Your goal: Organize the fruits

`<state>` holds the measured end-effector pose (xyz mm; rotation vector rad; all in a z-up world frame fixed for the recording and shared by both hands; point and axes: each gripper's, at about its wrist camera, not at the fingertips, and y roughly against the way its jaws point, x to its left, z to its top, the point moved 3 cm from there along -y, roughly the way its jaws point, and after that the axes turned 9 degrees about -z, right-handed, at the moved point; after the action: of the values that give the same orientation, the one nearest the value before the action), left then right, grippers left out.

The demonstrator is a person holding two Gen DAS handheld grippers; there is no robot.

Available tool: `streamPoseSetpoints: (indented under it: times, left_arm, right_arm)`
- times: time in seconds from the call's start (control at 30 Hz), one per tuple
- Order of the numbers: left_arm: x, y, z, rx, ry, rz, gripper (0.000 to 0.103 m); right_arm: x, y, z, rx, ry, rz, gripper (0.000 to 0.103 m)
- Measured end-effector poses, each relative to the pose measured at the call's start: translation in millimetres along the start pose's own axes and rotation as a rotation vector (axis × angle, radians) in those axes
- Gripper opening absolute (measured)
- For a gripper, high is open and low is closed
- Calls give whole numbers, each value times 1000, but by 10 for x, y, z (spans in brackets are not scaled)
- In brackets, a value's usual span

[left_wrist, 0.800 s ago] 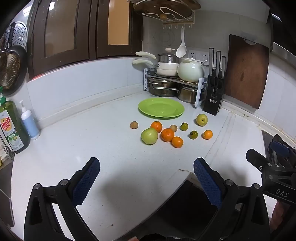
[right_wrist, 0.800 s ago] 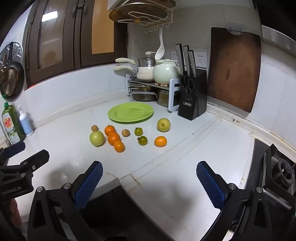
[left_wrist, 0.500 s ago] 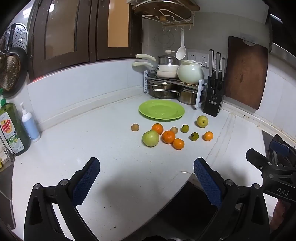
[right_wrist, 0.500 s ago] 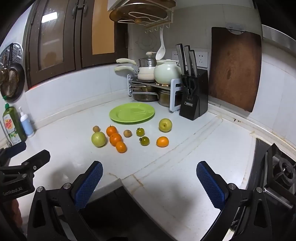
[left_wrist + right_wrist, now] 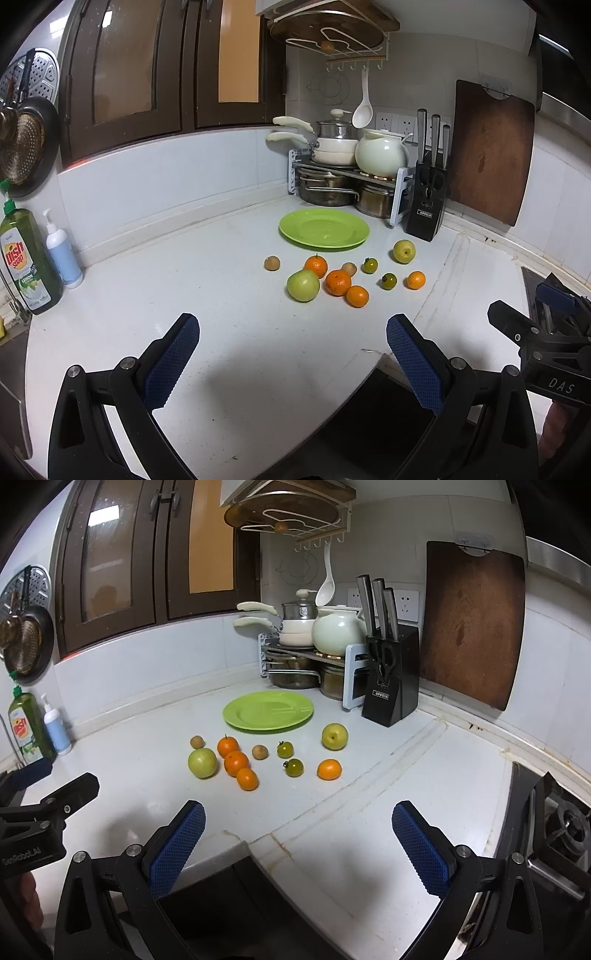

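Fruits [image 5: 338, 282] loose on counter [image 5: 229, 332], left claw [image 5: 291, 354] spread wide, empty, right claw [image 5: 297, 836] likewise.

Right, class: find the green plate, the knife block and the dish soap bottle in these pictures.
green plate [image 5: 236, 722]: right wrist view, bare left rim.
knife block [image 5: 391, 686]: right wrist view, black front face.
dish soap bottle [image 5: 26, 266]: left wrist view, on its label.

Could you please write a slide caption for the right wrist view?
Open right gripper faces scattered fruits before an empty green plate on the counter.
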<state>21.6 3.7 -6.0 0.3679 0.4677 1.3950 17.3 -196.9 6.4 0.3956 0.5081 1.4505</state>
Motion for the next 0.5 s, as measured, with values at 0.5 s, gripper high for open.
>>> streamPoseSetpoints:
  times: [0.5]
  left_arm:
    - [20,3,20,0,-1,-3,103]
  right_arm:
    - [6,-17,11,2,1,3,102]
